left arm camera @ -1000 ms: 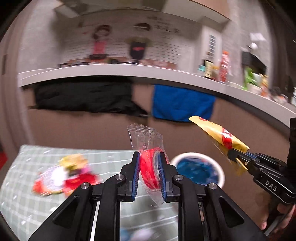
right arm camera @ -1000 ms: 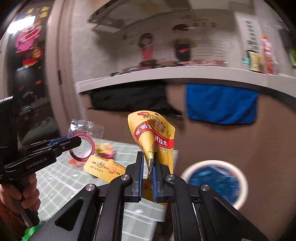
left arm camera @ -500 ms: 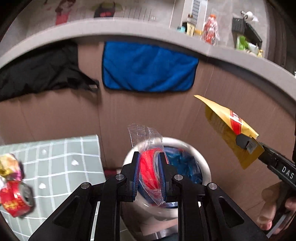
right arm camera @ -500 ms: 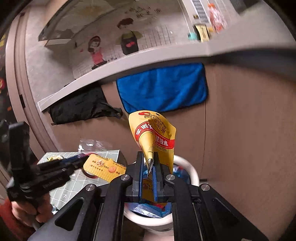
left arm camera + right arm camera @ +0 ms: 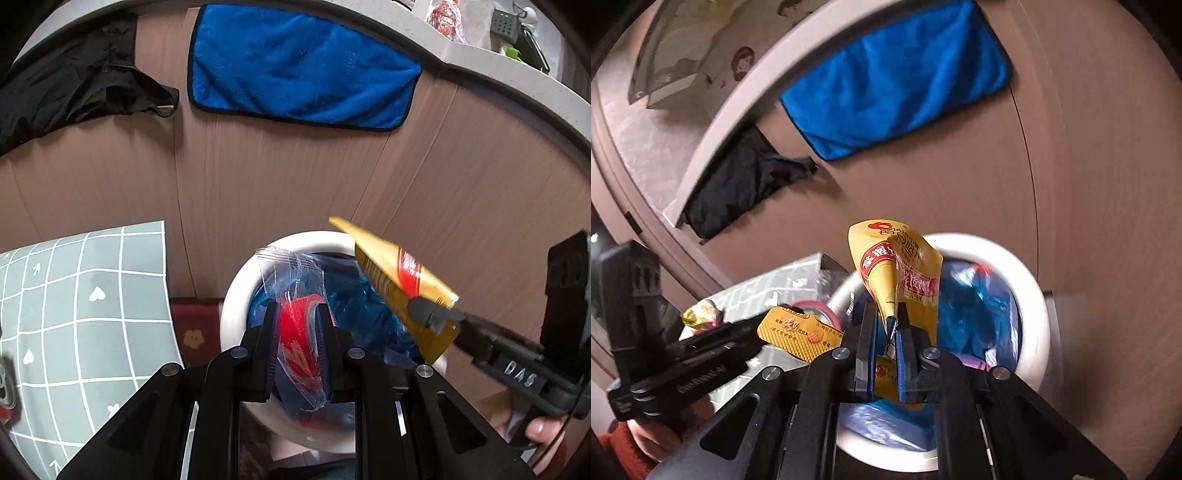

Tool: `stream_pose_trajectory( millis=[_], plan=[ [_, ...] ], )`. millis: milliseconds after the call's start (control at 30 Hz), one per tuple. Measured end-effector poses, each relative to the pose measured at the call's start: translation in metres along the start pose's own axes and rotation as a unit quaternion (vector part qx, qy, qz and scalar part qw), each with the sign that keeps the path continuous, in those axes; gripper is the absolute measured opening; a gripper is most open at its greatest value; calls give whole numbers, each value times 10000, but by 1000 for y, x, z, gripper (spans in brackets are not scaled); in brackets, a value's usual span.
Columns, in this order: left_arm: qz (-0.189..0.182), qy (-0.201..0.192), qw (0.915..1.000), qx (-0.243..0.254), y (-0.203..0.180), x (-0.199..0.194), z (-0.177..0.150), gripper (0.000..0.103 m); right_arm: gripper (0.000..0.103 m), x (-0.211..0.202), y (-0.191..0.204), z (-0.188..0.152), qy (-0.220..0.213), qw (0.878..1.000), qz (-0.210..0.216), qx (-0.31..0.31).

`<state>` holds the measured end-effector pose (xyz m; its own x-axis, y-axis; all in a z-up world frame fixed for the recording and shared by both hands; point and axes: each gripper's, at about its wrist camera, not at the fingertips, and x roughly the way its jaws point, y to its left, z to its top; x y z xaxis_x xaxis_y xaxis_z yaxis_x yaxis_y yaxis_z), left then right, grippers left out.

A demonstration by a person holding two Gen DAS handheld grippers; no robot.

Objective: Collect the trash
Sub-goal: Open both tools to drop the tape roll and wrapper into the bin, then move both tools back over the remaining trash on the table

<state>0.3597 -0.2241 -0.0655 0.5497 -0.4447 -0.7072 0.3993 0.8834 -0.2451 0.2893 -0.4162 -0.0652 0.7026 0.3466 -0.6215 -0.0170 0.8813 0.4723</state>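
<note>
My left gripper (image 5: 297, 314) is shut on a red tape roll in a clear plastic bag (image 5: 297, 328) and holds it over the white trash bin (image 5: 231, 314) lined with a blue bag. My right gripper (image 5: 886, 321) is shut on a yellow snack packet (image 5: 905, 266) and holds it above the same bin (image 5: 1030, 295). The right gripper with its packet (image 5: 402, 284) also shows in the left wrist view over the bin's right rim. The left gripper (image 5: 753, 332) shows in the right wrist view at the left.
A grey-green checked table (image 5: 74, 314) stands left of the bin, with a red can (image 5: 5, 391) at its edge and a yellow wrapper (image 5: 798, 332) and crumpled wrappers (image 5: 701, 314) on it. A brown wall panel with a blue towel (image 5: 299, 70) and black cloth (image 5: 74, 85) is behind.
Both grippers have moved from over the table to above the trash bin and tilted downward, each still holding its piece of trash.
</note>
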Motion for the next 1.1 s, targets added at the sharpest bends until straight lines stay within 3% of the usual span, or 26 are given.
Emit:
stream_pose_trajectory(
  millis=[67,100,167,233,433,700,933,1100],
  plan=[
    [-155,42,9998,-95,2,4,3,22,15,5,-3,-3,47,10000,-71,-7],
    [-264,47,9995,-160,3,5,4,28,17,5,-4,-4,26,9999,-109,-17],
    [-376,15,9989,-282,6,3,6,39,46,3,-3,-6,-54,9999,-84,-76],
    [-389,-69,9985,-367,8,-2,8,43,55,-6,-2,-6,-219,9997,-7,-104],
    [-276,-276,9977,-556,19,-28,11,43,55,-32,7,-1,-465,9987,-97,-191],
    [151,-585,9964,-592,47,-90,-8,43,55,-59,25,-9,-572,9978,-242,-215],
    [786,-876,9919,-467,88,-152,-42,43,55,-63,80,-27,-431,9971,-150,-611],
    [1127,-1046,9860,-646,139,-201,-72,44,55,-58,135,-43,-366,9929,-60,-1126]
  ],
)
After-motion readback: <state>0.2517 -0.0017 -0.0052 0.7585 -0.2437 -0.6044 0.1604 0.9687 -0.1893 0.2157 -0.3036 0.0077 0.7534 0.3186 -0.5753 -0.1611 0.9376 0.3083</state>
